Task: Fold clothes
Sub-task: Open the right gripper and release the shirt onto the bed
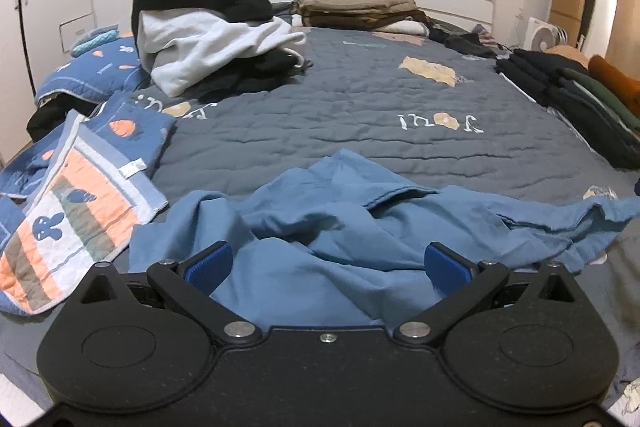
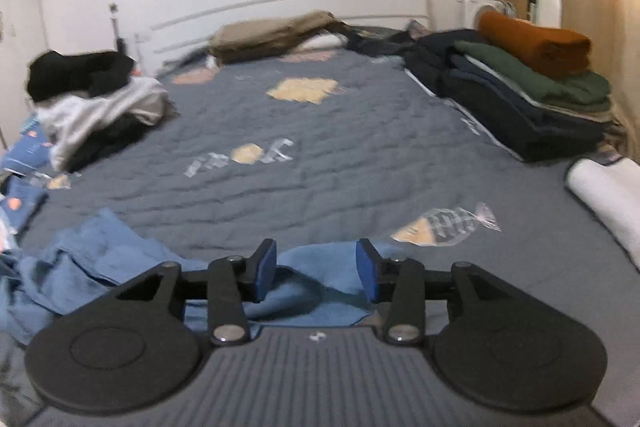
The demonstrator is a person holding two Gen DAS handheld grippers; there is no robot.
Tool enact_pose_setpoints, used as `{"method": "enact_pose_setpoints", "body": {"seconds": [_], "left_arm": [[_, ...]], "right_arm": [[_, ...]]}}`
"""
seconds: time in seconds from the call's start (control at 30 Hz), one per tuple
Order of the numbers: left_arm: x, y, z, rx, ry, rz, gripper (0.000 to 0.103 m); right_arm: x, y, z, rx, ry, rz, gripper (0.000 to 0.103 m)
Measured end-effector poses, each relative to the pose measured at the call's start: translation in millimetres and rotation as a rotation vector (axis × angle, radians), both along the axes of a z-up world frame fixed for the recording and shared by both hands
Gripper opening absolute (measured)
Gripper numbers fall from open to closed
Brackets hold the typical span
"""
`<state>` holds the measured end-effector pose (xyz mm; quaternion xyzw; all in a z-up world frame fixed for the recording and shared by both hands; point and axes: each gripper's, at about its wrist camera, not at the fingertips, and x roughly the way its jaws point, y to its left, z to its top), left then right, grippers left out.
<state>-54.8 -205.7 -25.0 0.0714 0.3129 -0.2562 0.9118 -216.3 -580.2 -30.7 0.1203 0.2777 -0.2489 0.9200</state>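
1. Blue garment (image 1: pixel 320 227) lies crumpled at the near edge of the bed, on the grey quilted bedspread (image 1: pixel 340 99). It spreads sideways, one ragged end trailing off toward the right of the left wrist view.
2. Left gripper (image 1: pixel 328 263): jaws spread wide, blue pads well apart. Cloth bunches up between them and runs under the gripper body; pads do not press on it.
3. Right gripper (image 2: pixel 316 269): jaws partly spread, a clear gap between the pads. A fold of the blue garment (image 2: pixel 312 279) lies in that gap and below it. Whether either pad brushes the cloth, cannot tell; no pinch shown. View is blurred.
4. From the right wrist view, most of the garment sits to the left of the gripper, heaped; only a flat end reaches under the jaws.
5. Open room: the middle of the bedspread beyond the garment is bare quilt, wrinkled, with printed patches.
6. Edges taken up:
   - left, a patterned blue-and-orange quilt (image 1: pixel 76 203) and an unsorted heap of black and white clothes (image 1: pixel 200 27);
   - head of bed, folded tan clothes (image 1: pixel 356 7);
   - right, a stack of folded dark clothes (image 2: pixel 516 103) with a rust-coloured piece on top, and a white folded item (image 2: pixel 608 191) nearer.
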Motion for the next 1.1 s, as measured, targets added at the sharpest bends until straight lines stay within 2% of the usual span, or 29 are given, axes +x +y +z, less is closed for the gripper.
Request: {"method": "enact_pose_setpoints", "body": {"seconds": [0.17, 0.33, 0.37, 0.53, 0.73, 0.83, 0.9, 1.1], "left_arm": [[-9, -2, 2, 0.013, -0.019, -0.017, 0.103], [-4, 0, -9, -0.022, 0.009, -0.011, 0.103], [-1, -3, -10, -0.021, 0.03, -0.011, 0.103], [-2, -10, -8, -0.049, 0.017, -0.062, 0.103], [5, -16, -16, -0.05, 0.056, -0.06, 0.103], [6, -20, -13, -0.091, 0.075, -0.069, 0.103], [5, -23, -15, -0.09, 0.089, -0.08, 0.103], [-1, -32, -21, -0.081, 0.111, -0.11, 0.103]], "right_arm": [[-7, -9, 0, -0.046, 0.036, -0.081, 0.043], [-4, 8, 8, 0.048, -0.11, 0.085, 0.043], [2, 16, 8, 0.048, -0.115, 0.119, 0.044], [37, 55, 3, 0.027, -0.119, 0.284, 0.044], [79, 87, -15, -0.026, -0.05, 0.399, 0.044], [87, 92, -28, -0.058, 0.008, 0.428, 0.044], [91, 95, -35, -0.078, 0.041, 0.448, 0.044], [99, 107, -45, -0.124, 0.052, 0.528, 0.044]]}}
